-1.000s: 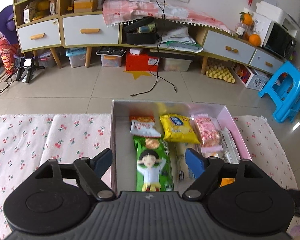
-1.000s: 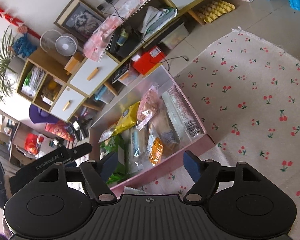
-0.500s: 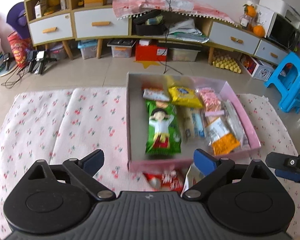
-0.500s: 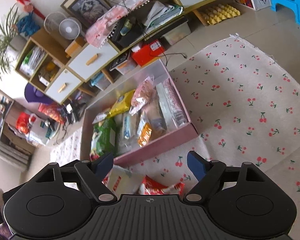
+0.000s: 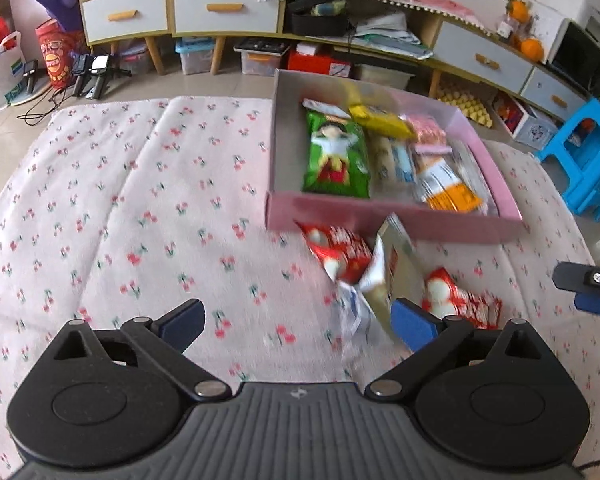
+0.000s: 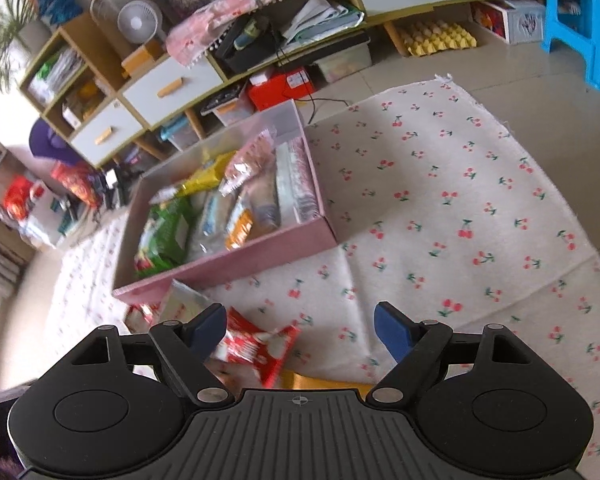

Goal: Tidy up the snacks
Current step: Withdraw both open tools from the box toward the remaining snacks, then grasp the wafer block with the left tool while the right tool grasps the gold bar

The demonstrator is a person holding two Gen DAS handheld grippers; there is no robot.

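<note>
A pink box (image 5: 388, 218) (image 6: 236, 260) on the cherry-print cloth holds several snack packs, among them a green pack (image 5: 336, 156) (image 6: 162, 232). Loose snacks lie in front of the box: a red pack (image 5: 336, 250), a pale upright pack (image 5: 394, 268) and another red pack (image 5: 460, 298). My left gripper (image 5: 298, 326) is open and empty, above the cloth just left of these. My right gripper (image 6: 300, 330) is open and empty over a red pack (image 6: 256, 350), with a yellow pack (image 6: 324, 382) under its body. The right gripper's tip shows in the left wrist view (image 5: 588, 284).
The cherry-print cloth (image 5: 140, 208) (image 6: 460, 200) covers the work surface. Beyond it are low cabinets with drawers (image 5: 224, 10), storage bins on the floor, and a blue plastic stool (image 5: 584, 160) (image 6: 584, 24) at the right.
Both grippers have pulled back from the box toward me. The loose snacks in front of the box have come into view. Both stay open.
</note>
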